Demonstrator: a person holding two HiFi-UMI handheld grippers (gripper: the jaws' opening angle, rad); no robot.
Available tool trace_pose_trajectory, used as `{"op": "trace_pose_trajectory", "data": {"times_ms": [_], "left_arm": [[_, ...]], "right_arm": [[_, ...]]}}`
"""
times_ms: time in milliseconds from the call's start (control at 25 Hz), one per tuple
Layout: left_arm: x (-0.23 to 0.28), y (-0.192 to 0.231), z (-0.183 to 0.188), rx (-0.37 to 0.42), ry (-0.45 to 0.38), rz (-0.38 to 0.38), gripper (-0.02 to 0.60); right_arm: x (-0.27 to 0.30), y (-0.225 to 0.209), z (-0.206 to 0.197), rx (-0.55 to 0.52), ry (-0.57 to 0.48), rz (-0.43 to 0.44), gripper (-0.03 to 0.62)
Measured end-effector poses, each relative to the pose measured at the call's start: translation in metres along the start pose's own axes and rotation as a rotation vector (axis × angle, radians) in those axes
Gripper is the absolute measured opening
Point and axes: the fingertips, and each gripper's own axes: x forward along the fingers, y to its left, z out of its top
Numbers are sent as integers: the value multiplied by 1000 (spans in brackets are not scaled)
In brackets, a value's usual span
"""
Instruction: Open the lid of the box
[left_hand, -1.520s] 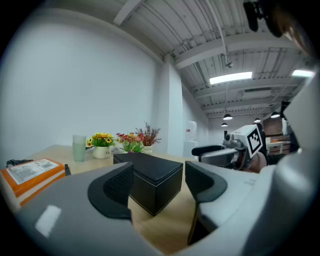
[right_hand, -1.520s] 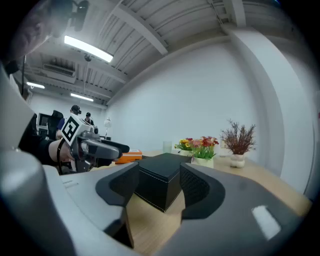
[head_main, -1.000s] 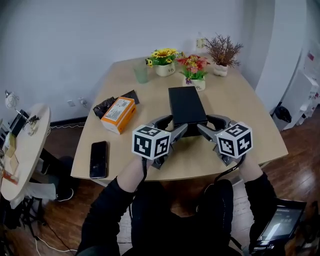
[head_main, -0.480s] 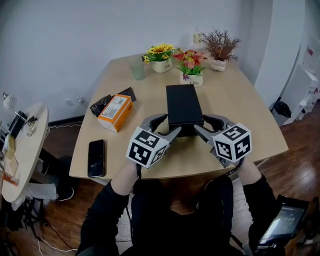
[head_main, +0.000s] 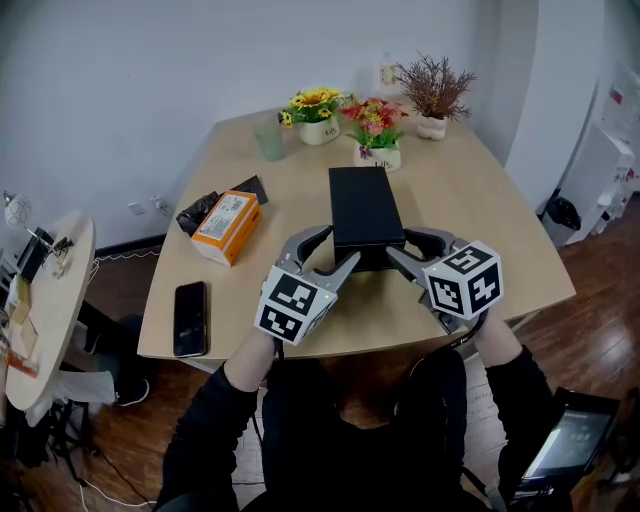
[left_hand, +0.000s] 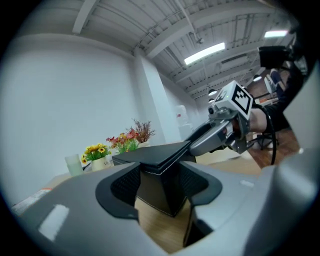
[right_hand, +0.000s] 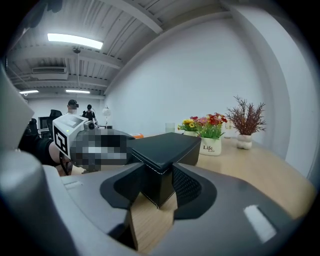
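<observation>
A long black box (head_main: 362, 210) with white stitching lies shut in the middle of the wooden table (head_main: 480, 215). My left gripper (head_main: 338, 248) straddles its near left corner, and my right gripper (head_main: 400, 246) straddles its near right corner. In the left gripper view the box corner (left_hand: 155, 159) sits between the black pads (left_hand: 125, 182), which touch both of its sides as the jaws are closing. The right gripper view shows the same: the corner (right_hand: 162, 150) is wedged between the pads (right_hand: 186, 186), and those jaws are closing too. The lid lies flat.
An orange carton (head_main: 228, 225) and a black bag (head_main: 200, 212) lie to the left of the box, and a phone (head_main: 188, 318) lies near the table's front left edge. Flower pots (head_main: 378, 135), a dried plant (head_main: 432, 100) and a glass (head_main: 270, 142) stand at the back. A round side table (head_main: 40, 300) stands at far left.
Both grippers have slid forward around the box's near corners and their jaws have narrowed onto it. The box has stayed in place with its lid down.
</observation>
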Motion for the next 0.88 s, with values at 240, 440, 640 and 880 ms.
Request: {"op": "trace_pose_trajectory", "data": {"times_ms": [240,440,640,880], "left_arm": [[-1,-4,10,346,-1,63,269],[-4,-3,31,385,-11,-39,276],[5,-10,95,113,-163,-230,274],[47,-45,136,146,-187,-325,232]], "right_arm": [[1,0,1,-22,12,-4,173],[3,0,0,-64,19,3,184],[-20,0,23,-92,-105,2,209],[-65,-13,31,-59,-167,-43,199]]}}
